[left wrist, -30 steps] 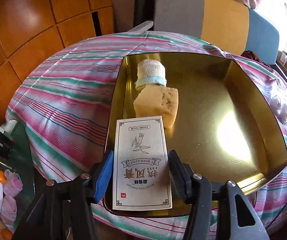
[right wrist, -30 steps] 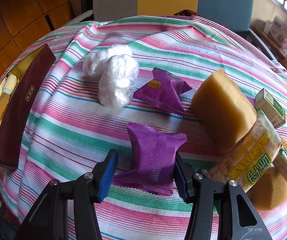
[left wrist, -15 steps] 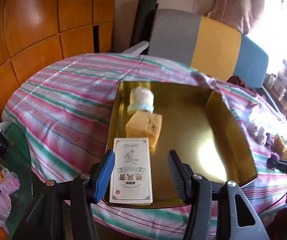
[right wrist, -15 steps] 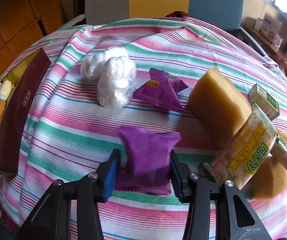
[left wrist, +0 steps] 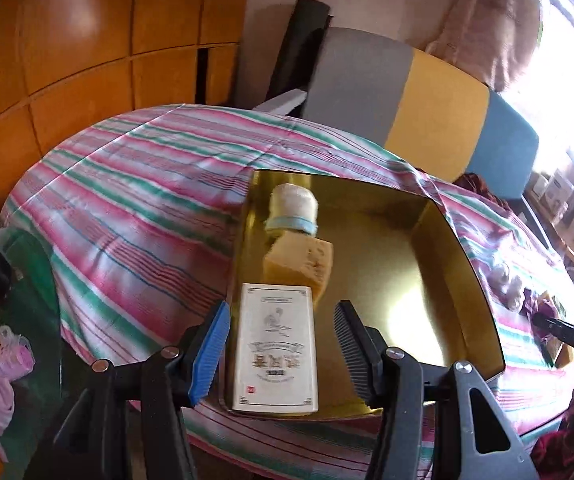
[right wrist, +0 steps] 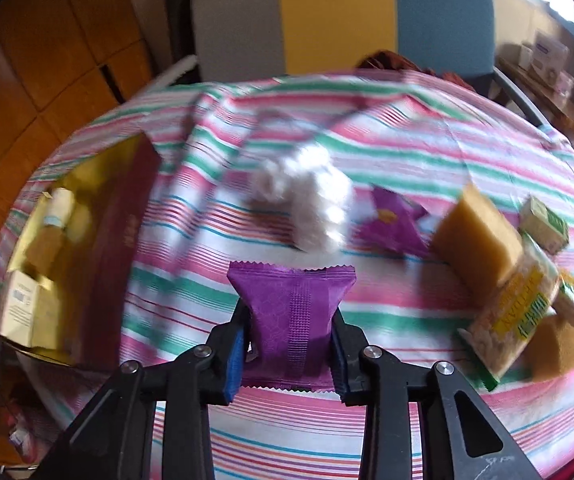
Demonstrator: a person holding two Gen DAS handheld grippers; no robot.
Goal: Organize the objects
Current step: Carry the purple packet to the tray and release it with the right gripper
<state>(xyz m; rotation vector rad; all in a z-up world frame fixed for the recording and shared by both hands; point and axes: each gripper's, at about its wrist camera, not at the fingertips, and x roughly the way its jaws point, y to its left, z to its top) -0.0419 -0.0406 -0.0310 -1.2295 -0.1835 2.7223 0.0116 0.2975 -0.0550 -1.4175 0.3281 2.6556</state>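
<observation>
Above the tablecloth, right jaws now pinch the purple packet; left jaws stay spread.

Two purple packets, three sponges

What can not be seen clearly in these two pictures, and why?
- Print on the white box, left wrist view: too small and blurred.
- Box in the gold tray, right wrist view: motion blur; the tray's dark red wall partly hides it.
- Purple packet in the right gripper: only its plain seam side shows.
- Snack bag: blurred lettering.
</observation>
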